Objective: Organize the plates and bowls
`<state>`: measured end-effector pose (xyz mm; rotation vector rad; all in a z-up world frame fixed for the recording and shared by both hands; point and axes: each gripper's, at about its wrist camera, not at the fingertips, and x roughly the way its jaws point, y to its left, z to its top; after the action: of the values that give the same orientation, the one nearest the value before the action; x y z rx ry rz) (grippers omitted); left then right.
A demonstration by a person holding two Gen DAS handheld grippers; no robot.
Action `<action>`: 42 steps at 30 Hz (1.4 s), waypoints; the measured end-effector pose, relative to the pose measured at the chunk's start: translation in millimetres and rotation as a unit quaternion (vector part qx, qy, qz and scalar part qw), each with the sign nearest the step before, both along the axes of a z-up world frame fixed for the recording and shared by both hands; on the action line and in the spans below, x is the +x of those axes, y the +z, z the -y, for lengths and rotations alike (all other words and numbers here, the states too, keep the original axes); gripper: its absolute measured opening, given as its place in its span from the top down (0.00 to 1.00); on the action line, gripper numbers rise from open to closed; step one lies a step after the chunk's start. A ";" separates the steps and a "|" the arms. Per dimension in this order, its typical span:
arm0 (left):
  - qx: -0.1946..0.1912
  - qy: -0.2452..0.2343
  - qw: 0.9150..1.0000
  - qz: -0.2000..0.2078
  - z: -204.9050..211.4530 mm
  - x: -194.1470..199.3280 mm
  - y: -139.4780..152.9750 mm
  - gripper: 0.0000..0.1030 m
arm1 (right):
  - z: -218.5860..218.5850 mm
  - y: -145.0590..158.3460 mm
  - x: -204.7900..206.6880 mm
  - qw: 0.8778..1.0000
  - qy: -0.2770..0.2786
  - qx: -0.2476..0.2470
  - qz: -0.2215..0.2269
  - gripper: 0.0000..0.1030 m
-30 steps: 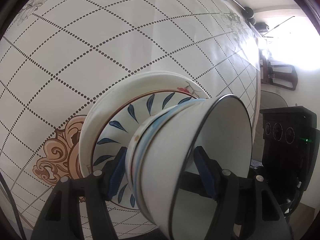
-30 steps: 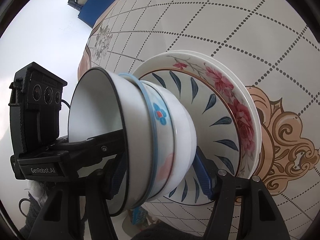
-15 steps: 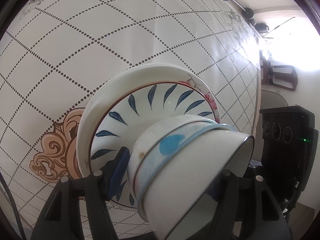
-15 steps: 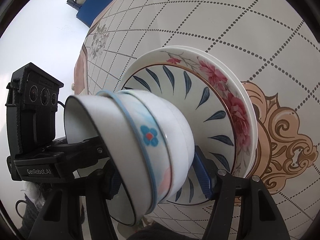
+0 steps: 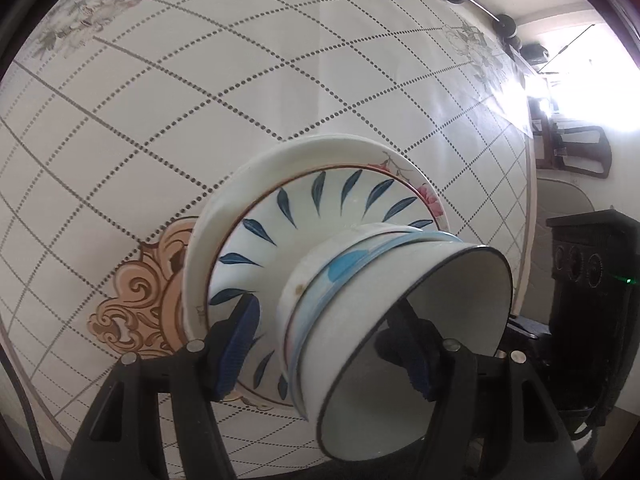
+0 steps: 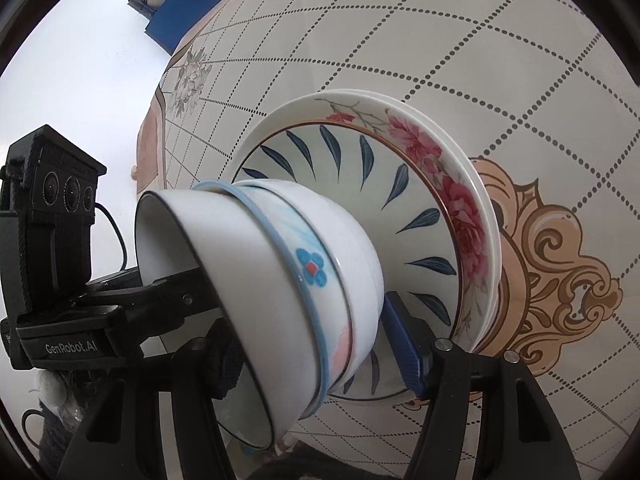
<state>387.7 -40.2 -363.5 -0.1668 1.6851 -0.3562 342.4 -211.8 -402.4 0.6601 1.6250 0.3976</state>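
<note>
Three nested bowls (image 5: 360,292) form a tilted stack: a white one with a dark rim inside, a blue-flowered one, and a white one outermost. My left gripper (image 5: 324,352) is shut on this stack, one pad (image 5: 408,356) inside the mouth and the other under the base. My right gripper (image 6: 316,356) grips the bowl stack (image 6: 280,264) the same way from the opposite side. Just behind the base lies a blue-leaf plate (image 5: 288,232) on a pink-flowered plate (image 6: 452,208) and a white plate (image 5: 224,208). Whether the base touches the plates I cannot tell.
The plates sit on a white tablecloth (image 5: 200,100) with a dotted diamond grid and a tan scroll ornament (image 6: 560,280). The table edge runs along the right of the left wrist view, with dark equipment (image 5: 576,144) beyond. A blue box (image 6: 188,12) lies past the far edge.
The bowl stack has swung in both grips, and its mouth has turned downward in both views. More of the blue-leaf plate shows above the bowls than a second ago.
</note>
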 end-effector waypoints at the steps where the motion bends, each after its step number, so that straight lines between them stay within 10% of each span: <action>1: 0.017 0.000 1.000 0.015 -2.0 -1.7 7.3 0.38 | 0.0 7.0 -0.3 1.000 0.002 -0.014 0.008 0.36; 8: 0.107 -0.017 0.986 0.127 -10.6 -30.3 66.0 0.37 | -1.4 73.8 -8.1 0.987 0.013 -0.139 0.081 0.23; 12: 0.109 -0.004 0.981 0.160 -20.0 -50.8 91.9 0.35 | -10.3 111.8 -25.2 0.969 0.018 -0.213 0.122 0.00; 20: 0.116 0.040 0.965 0.231 -35.6 -96.5 141.4 0.14 | -19.1 169.3 -86.2 0.944 -0.001 -0.287 0.166 0.00; 42: 0.136 0.096 0.916 0.365 -21.0 -279.7 277.3 0.11 | -12.8 330.3 -261.7 0.903 -0.044 -0.309 0.296 0.00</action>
<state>108.1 -19.1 -86.3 0.0156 0.9475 -0.0149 80.7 -199.1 -72.1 0.0984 1.0368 -0.0101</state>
